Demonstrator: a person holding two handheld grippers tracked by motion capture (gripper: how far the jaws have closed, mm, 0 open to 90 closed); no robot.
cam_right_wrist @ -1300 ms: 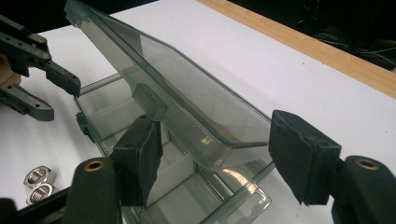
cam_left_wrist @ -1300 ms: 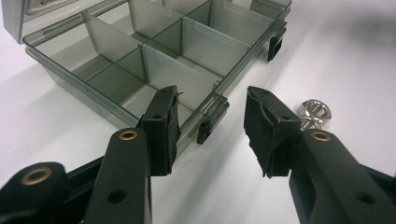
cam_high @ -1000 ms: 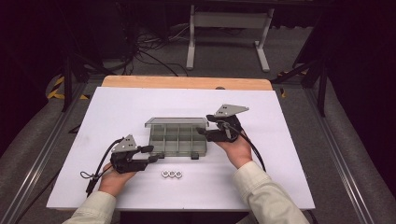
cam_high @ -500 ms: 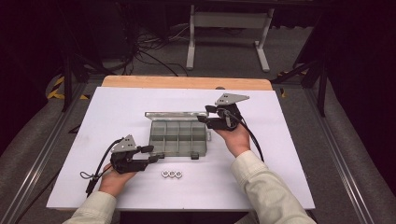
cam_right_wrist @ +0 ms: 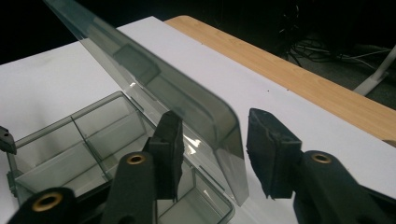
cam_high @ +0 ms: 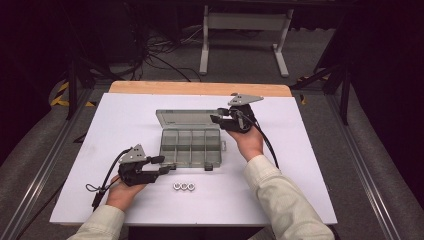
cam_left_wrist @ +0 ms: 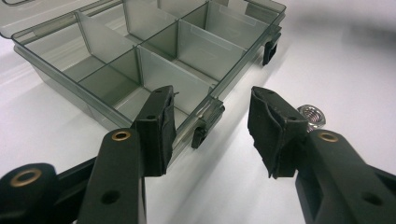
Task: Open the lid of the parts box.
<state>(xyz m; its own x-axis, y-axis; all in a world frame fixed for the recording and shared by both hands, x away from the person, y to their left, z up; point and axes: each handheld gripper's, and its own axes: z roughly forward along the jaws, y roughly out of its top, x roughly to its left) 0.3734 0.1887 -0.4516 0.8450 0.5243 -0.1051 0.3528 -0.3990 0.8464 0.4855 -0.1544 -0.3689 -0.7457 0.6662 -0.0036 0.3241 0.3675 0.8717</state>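
A smoky clear compartment box (cam_high: 190,146) lies mid-table with its lid (cam_high: 186,118) tilted up and back. My right gripper (cam_high: 216,119) is at the lid's right corner. In the right gripper view the lid's edge (cam_right_wrist: 161,91) runs between the open jaws of the right gripper (cam_right_wrist: 214,158), above the empty compartments (cam_right_wrist: 100,140). My left gripper (cam_high: 168,165) rests by the box's front left corner, open. In the left gripper view the left gripper (cam_left_wrist: 212,133) has a front latch (cam_left_wrist: 205,127) between its jaws. Three metal nuts (cam_high: 183,186) lie in a row in front of the box, and one nut (cam_left_wrist: 312,116) peeks past the right jaw.
A white mat (cam_high: 305,160) covers the table, with a wooden strip (cam_high: 200,88) along the far edge. Beyond the table are a white metal stand (cam_high: 245,22) and cables on the floor. Bare mat lies to the left and right of the box.
My right gripper has moved up and away from the person with the lid, which now stands swung farther back. The left gripper and the nuts have stayed put.
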